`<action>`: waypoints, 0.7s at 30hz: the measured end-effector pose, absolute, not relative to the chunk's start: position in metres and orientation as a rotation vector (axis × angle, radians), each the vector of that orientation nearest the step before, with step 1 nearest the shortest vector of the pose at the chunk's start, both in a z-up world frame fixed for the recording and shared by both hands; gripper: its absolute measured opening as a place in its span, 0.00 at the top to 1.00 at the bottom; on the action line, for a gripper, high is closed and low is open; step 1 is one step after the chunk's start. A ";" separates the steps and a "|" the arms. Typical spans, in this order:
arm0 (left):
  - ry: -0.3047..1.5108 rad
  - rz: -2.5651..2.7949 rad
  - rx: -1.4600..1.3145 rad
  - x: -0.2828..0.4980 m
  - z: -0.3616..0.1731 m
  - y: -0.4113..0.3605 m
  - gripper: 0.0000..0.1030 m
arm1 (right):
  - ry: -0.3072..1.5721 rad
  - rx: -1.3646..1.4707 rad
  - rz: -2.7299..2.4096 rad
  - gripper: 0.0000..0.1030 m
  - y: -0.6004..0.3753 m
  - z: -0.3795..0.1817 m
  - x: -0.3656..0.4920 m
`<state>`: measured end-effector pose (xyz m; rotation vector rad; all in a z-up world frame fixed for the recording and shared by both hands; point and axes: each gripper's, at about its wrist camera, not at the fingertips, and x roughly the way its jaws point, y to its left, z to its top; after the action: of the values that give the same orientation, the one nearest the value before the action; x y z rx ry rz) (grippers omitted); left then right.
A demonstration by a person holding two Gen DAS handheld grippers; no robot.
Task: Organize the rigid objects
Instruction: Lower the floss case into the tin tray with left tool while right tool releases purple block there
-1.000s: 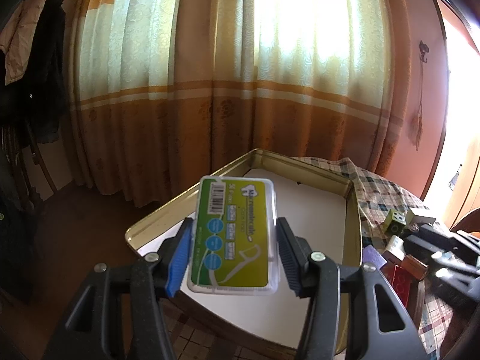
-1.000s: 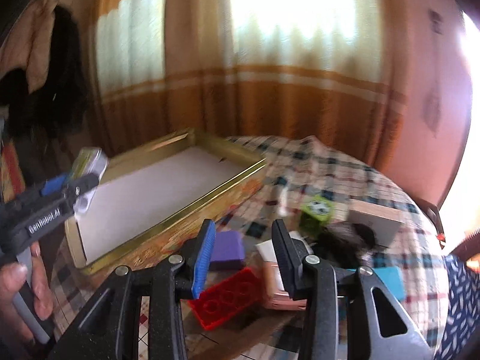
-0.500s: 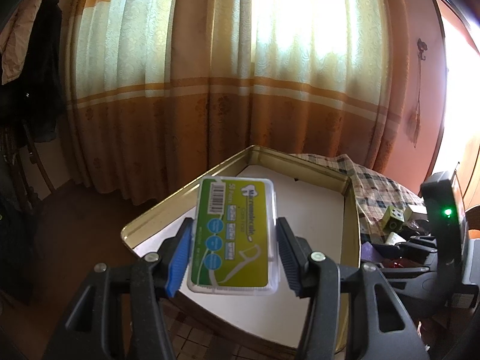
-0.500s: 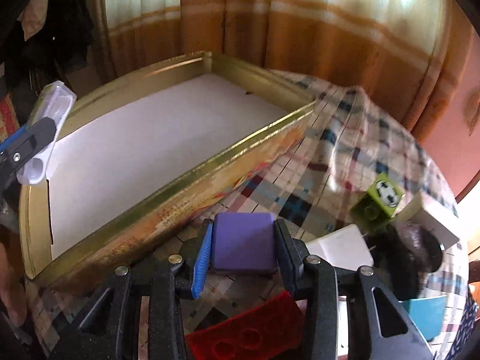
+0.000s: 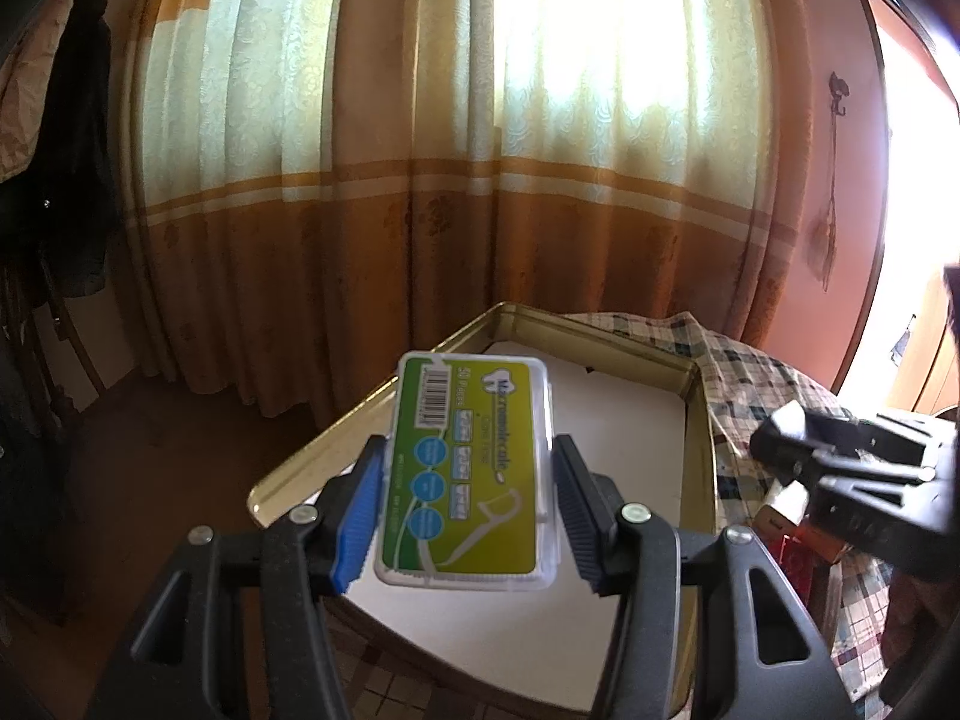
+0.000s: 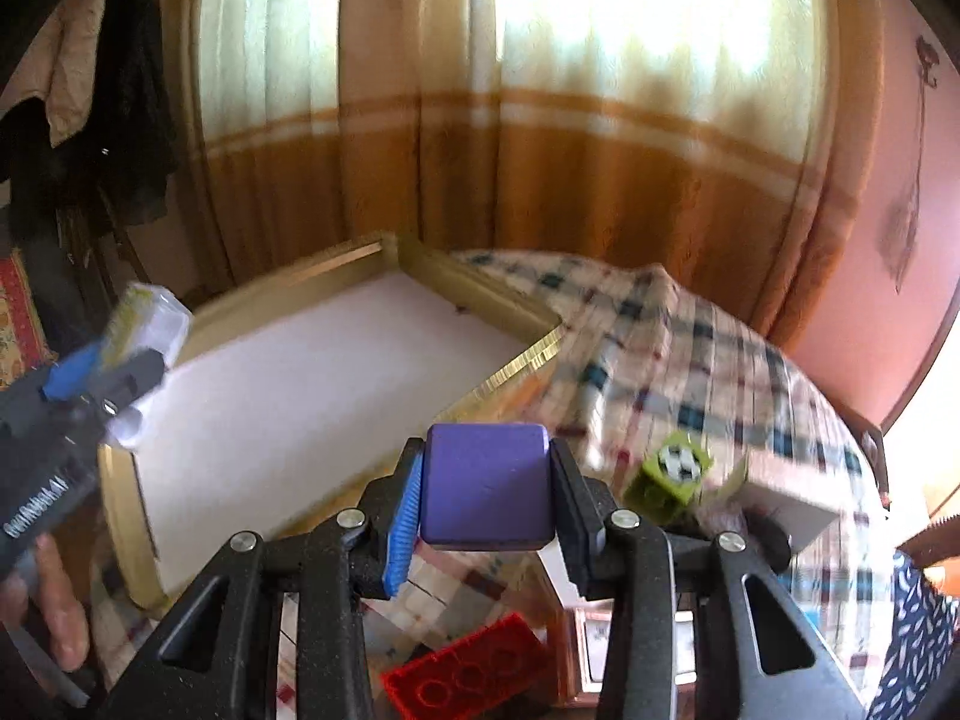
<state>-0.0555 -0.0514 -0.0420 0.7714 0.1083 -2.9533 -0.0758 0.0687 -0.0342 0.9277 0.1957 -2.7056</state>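
Note:
My left gripper (image 5: 465,516) is shut on a clear floss-pick box with a green label (image 5: 468,474), held above the near end of a gold tin tray (image 5: 699,420) lined in white. In the right wrist view that same box (image 6: 144,324) shows at the far left over the tray (image 6: 516,369). My right gripper (image 6: 486,501) is shut on a purple cube (image 6: 485,495), lifted off the checked tablecloth (image 6: 690,348) beside the tray's right wall. In the left wrist view the right gripper (image 5: 852,462) shows at the right.
On the cloth by the right gripper lie a red stud brick (image 6: 468,675), a green cube with a football print (image 6: 669,477), a white box (image 6: 786,498) and a pink item (image 6: 591,642). Curtains hang behind. A hand (image 6: 57,606) holds the left tool.
The right gripper dropped to the purple cube, shut on it, and has lifted it off the cloth. The left gripper has kept still with the floss box.

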 end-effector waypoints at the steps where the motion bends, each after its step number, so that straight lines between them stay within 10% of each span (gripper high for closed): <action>1: 0.108 -2.951 0.782 -0.058 -0.041 -0.053 0.48 | 0.202 0.922 -2.701 0.59 0.066 -0.032 -0.077; 21: 0.042 -2.883 1.102 -0.128 -0.050 -0.075 0.48 | 0.238 0.984 -2.618 0.59 0.017 -0.038 -0.146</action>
<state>-0.1279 -0.0752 -0.0504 1.1019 0.0419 -2.8827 -0.1462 0.0172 -0.0381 0.9844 0.2376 -2.6175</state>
